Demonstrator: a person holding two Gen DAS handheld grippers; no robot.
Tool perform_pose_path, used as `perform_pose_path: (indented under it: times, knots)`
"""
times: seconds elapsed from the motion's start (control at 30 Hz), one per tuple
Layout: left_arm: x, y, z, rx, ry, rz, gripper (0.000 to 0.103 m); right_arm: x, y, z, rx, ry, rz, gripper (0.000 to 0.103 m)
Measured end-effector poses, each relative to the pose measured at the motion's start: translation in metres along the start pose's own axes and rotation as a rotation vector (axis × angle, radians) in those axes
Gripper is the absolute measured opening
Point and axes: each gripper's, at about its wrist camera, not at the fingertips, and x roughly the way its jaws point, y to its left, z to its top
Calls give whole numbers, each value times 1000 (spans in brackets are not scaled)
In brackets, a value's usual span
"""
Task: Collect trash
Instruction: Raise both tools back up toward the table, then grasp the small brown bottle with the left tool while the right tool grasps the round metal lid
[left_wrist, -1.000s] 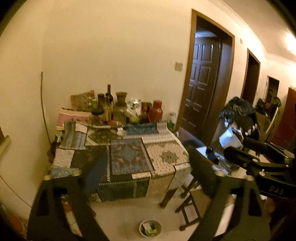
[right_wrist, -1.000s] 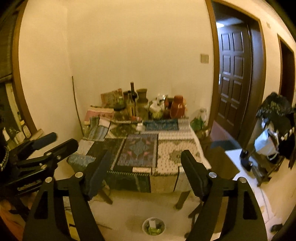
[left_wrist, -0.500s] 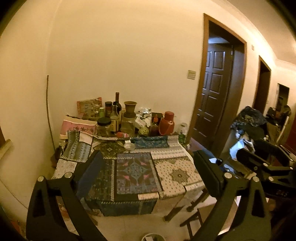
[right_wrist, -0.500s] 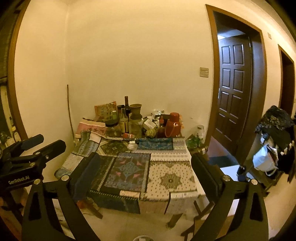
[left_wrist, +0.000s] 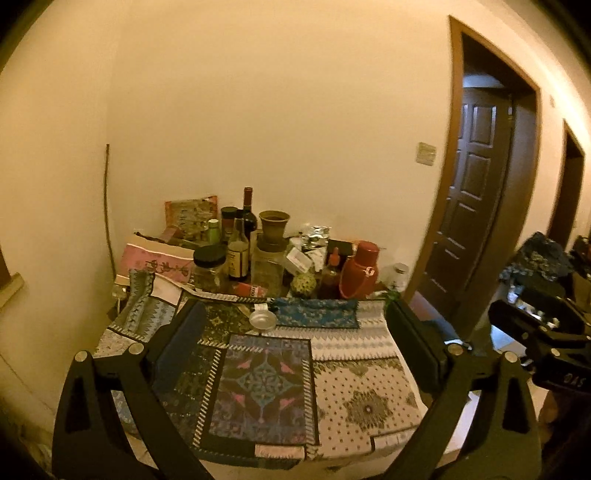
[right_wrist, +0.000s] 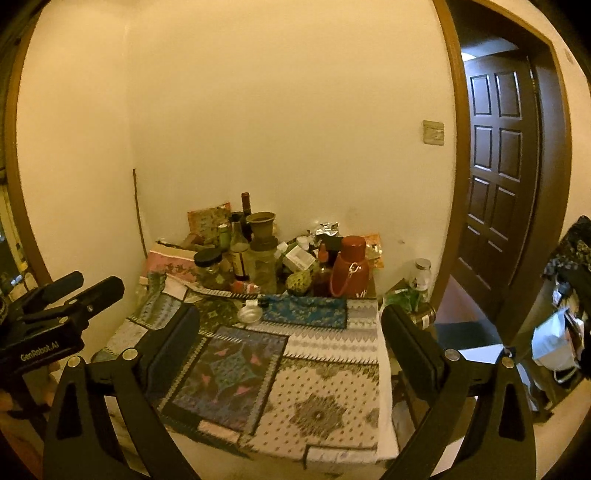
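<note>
A table with a patchwork cloth (left_wrist: 354, 343) (right_wrist: 328, 347) stands against the wall. A small clear plastic cup (left_wrist: 262, 319) (right_wrist: 250, 314) and a red tube (left_wrist: 251, 290) (right_wrist: 245, 286) lie near its back. Crumpled foil (left_wrist: 316, 233) (right_wrist: 328, 228) sits among the bottles. My left gripper (left_wrist: 295, 343) is open and empty over the table's front. My right gripper (right_wrist: 291, 343) is open and empty too. Each gripper shows at the edge of the other's view, the right in the left wrist view (left_wrist: 543, 343), the left in the right wrist view (right_wrist: 55, 314).
Bottles, jars, a clay pot (left_wrist: 273, 223) and a red flask (left_wrist: 360, 271) (right_wrist: 349, 267) crowd the table's back edge. A dark door (left_wrist: 476, 206) (right_wrist: 498, 177) stands open at the right. Clutter and a white bag (right_wrist: 554, 339) lie at far right.
Both grippers have risen and moved closer to the table. The white bin on the floor has dropped out of view below. Both grippers stay open.
</note>
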Motion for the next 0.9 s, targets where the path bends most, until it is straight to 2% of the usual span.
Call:
perform_pose_path:
  times: [0.3,0.6,0.77,0.9]
  knots:
    - [58,2,7,-32,46,57,99,66,-21,8,14,92,36,98]
    - [140,64,24,-68,85,42,99,148,2,14,51,169,5,98]
    - [200,103,37,-3,114,42,99,217,24,13,101,245,-8,98]
    - [253,132,36,32,184,10,99,284,37,0,138,333,-8,98]
